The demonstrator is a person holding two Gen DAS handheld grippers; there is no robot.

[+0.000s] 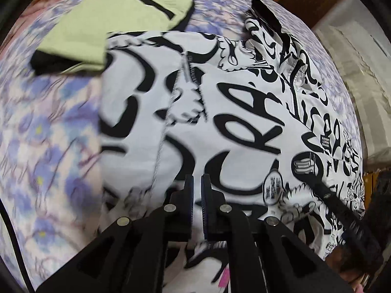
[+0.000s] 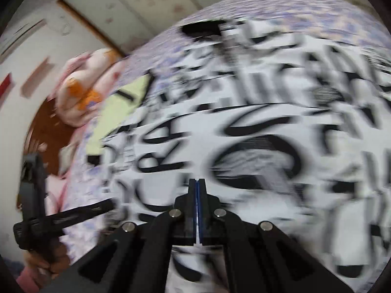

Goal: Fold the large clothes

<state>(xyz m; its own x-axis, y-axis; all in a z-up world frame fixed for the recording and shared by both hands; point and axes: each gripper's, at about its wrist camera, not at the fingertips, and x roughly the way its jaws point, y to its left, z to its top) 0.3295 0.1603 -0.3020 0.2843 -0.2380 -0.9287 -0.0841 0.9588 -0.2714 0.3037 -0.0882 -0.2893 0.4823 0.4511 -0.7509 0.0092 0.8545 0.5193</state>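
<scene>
Your left claw [image 1: 197, 183] is clenched on a fold of the white garment [image 1: 220, 112], smooth cloth with bold black lettering, spread over the bed [image 1: 48, 127] with its purple floral sheet. Your right claw [image 2: 197, 185] pinches the same cloth. Beyond the garment lies a folded pale-green piece [image 1: 102, 24].

Soft, even indoor light; both fisheye views bend at dark rims, the right-wrist one heavily motion-blurred.

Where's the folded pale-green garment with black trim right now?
Left wrist view, upper left: the folded pale-green garment with black trim lies on the floral purple bedsheet, its near edge touching the black-and-white graffiti-print jacket.
</scene>
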